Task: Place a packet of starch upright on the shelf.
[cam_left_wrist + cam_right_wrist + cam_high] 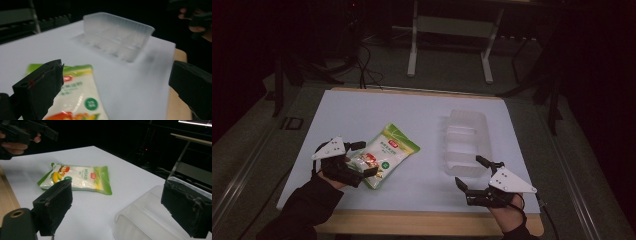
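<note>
A green and white snack bag (388, 151) with a corn picture lies flat on the white sheet (362, 115), left of centre. My left gripper (366, 159) is open, its jaws standing to either side of the bag's near end. In the left gripper view the bag (77, 97) lies low between the wide-apart jaws of the left gripper (116, 72). A clear plastic container (466, 140) stands to the right. My right gripper (469, 170) is open at the container's near corner. In the right gripper view one jaw of the right gripper (117, 187) overlaps the container (145, 220); the bag (80, 177) lies farther off.
The sheet covers a wooden table whose front edge (422, 224) shows below both hands. Behind the table stand a white metal frame (449, 40) and cables on a dark floor (362, 65). The container (117, 37) sits near the sheet's right edge.
</note>
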{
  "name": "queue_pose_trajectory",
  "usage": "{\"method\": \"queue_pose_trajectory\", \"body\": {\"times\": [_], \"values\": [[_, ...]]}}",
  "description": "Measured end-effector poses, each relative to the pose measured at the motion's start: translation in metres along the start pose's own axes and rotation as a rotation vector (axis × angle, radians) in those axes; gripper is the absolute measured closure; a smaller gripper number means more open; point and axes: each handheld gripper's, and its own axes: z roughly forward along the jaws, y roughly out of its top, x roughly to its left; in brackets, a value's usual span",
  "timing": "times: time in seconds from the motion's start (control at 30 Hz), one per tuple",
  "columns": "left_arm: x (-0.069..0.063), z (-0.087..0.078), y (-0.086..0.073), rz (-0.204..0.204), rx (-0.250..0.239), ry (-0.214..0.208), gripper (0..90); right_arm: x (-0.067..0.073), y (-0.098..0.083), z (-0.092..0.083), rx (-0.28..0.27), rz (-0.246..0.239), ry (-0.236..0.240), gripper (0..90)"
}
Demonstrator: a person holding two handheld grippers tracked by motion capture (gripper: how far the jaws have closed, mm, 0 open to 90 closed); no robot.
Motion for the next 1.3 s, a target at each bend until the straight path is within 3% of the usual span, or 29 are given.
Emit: {"method": "queue_pose_trajectory", "body": {"times": [0.1, 0.33, 0.57, 0.77, 0.97, 1.1, 1.3], "values": [[0.007, 0.002, 0.003, -0.014, 0.010, 0.002, 0.3, -0.001, 0.001, -0.001, 0.002, 0.025, 0.001, 10.1], [0.020, 0.013, 0.013, 0.012, 0.041, 0.053, 1.5, -0.002, 0.002, -0.002, -0.005, 0.047, 0.014, 12.3], [0.037, 0.032, 0.021, -0.016, 0.093, 0.028, 1.5, -0.001, 0.003, -0.003, -0.011, 0.039, 0.019, 12.9], [0.051, 0.049, 0.025, -0.011, 0.108, 0.044, 3.9, -0.001, 0.002, -0.003, -0.010, 0.038, 0.022, 13.0], [0.071, 0.065, 0.026, -0.036, 0.142, 0.084, 7.3, 0.000, 0.002, -0.002, -0.007, 0.032, 0.033, 13.2], [0.083, 0.074, 0.024, -0.071, 0.170, 0.076, 15.6, 0.000, 0.002, -0.002, -0.012, 0.029, 0.032, 13.3], [0.096, 0.089, 0.016, -0.114, 0.245, 0.110, 14.6, 0.000, 0.001, -0.001, -0.009, 0.029, 0.037, 13.4]]}}
